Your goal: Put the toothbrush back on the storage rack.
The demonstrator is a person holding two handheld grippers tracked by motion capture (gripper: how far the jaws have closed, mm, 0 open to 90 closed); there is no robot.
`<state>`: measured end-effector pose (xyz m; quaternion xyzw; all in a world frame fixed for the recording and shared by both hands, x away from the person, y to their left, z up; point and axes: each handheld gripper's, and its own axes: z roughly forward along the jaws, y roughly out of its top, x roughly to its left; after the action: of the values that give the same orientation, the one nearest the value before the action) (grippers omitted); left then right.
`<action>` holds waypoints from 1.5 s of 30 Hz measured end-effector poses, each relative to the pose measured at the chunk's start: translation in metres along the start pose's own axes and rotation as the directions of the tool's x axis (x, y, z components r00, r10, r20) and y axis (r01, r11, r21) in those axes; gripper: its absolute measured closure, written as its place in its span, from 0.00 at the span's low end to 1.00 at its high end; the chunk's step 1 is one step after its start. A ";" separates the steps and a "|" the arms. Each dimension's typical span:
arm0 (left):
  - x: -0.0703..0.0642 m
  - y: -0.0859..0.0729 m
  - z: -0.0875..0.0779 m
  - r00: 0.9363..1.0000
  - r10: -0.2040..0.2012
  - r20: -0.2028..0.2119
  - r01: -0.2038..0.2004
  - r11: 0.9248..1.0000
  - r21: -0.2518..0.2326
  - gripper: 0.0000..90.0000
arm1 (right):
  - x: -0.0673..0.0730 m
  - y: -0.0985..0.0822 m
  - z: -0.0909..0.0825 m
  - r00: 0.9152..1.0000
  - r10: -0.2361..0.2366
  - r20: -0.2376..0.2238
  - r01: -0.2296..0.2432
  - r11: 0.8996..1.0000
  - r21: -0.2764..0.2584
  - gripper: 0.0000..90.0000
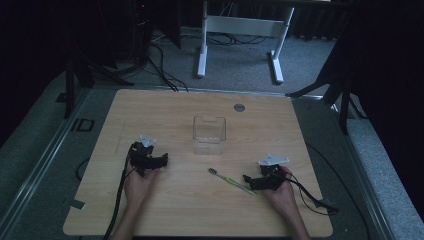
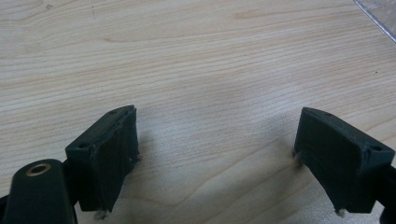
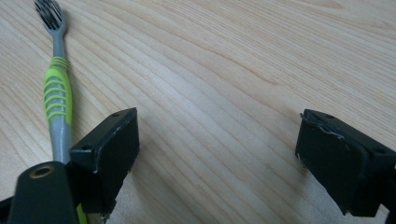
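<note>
On the near right part of the table (image 1: pixel 150 110) lies the toothbrush (image 1: pixel 232 180), flat, bristle head pointing far-left, handle end just beside the right gripper (image 1: pixel 248 180). That gripper rests low with jaws wide and nothing between them; in the right gripper view the toothbrush (image 3: pixel 58 95) passes outside the left jaw, so I judge a pickup is being lined up. The clear box (image 1: pixel 209 134), farther back at centre, looks the likely destination. The left gripper (image 1: pixel 163 159) rests near left, jaws wide, empty. Dim light obscures the box's walls; the handle's near end is hidden behind the jaw.
</note>
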<state>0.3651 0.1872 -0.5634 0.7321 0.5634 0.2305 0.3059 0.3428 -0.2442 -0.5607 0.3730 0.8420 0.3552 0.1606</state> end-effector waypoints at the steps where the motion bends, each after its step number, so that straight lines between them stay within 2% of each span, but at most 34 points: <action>1: 0.000 0.000 0.000 1.000 0.000 0.000 0.000 1.000 0.000 0.16 | 0.000 0.000 0.000 1.000 -0.003 -0.003 0.003 1.000 0.000 0.15; 6: 0.000 0.000 0.000 1.000 0.000 0.000 0.000 1.000 0.000 0.16 | -0.001 -0.001 -0.001 1.000 0.001 0.002 -0.001 1.000 0.001 0.15; 7: 0.000 0.000 0.000 1.000 0.000 0.000 0.000 1.000 0.000 0.16 | -0.001 -0.001 -0.003 1.000 0.016 0.019 -0.016 1.000 0.004 0.23; 8: 0.000 0.000 0.000 1.000 0.000 0.000 0.000 1.000 0.000 0.16 | -0.002 -0.001 -0.005 1.000 0.015 0.025 -0.015 1.000 0.003 0.26; 11: 0.000 0.000 0.000 1.000 -0.002 -0.004 0.002 1.000 0.000 0.16 | -0.001 0.000 -0.007 0.999 0.011 0.042 -0.011 1.000 0.003 0.27; 12: -0.001 0.000 0.000 1.000 -0.006 -0.006 0.006 1.000 0.000 0.16 | 0.000 0.001 -0.009 0.997 0.001 0.083 -0.002 1.000 0.020 0.34; 15: -0.001 -0.001 -0.001 1.000 -0.008 -0.007 0.008 1.000 0.000 0.16 | 0.002 0.003 -0.013 0.996 -0.014 0.093 0.012 1.000 0.020 0.36; 19: -0.002 -0.001 -0.001 1.000 -0.008 -0.007 0.008 1.000 0.000 0.16 | 0.005 0.006 -0.016 0.996 -0.019 0.087 0.018 1.000 0.016 0.38; 22: -0.002 -0.001 -0.001 1.000 -0.010 -0.009 0.010 1.000 -0.001 0.16 | 0.006 0.011 -0.022 0.998 -0.027 0.054 0.027 1.000 0.001 0.43; 24: -0.002 -0.001 -0.001 1.000 -0.010 -0.009 0.010 1.000 -0.001 0.16 | 0.006 0.014 -0.026 0.999 -0.026 0.036 0.026 1.000 -0.009 0.44; 28: -0.002 -0.001 -0.001 1.000 -0.010 -0.009 0.010 1.000 -0.001 0.16 | 0.010 0.019 -0.031 0.998 -0.056 0.020 0.057 0.998 -0.014 0.46; 36: -0.002 -0.001 -0.001 1.000 -0.012 -0.010 0.012 1.000 -0.001 0.16 | 0.016 0.029 -0.040 0.997 -0.079 -0.003 0.079 0.996 -0.034 0.46; 45: -0.002 -0.001 -0.001 1.000 -0.012 -0.009 0.012 1.000 -0.001 0.16 | 0.021 0.039 -0.050 0.993 -0.117 -0.002 0.117 0.992 -0.043 0.46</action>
<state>0.3632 0.1855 -0.5634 0.7274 0.5690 0.2324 0.3051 0.3224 -0.2342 -0.4982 0.3186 0.8550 0.3638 0.1874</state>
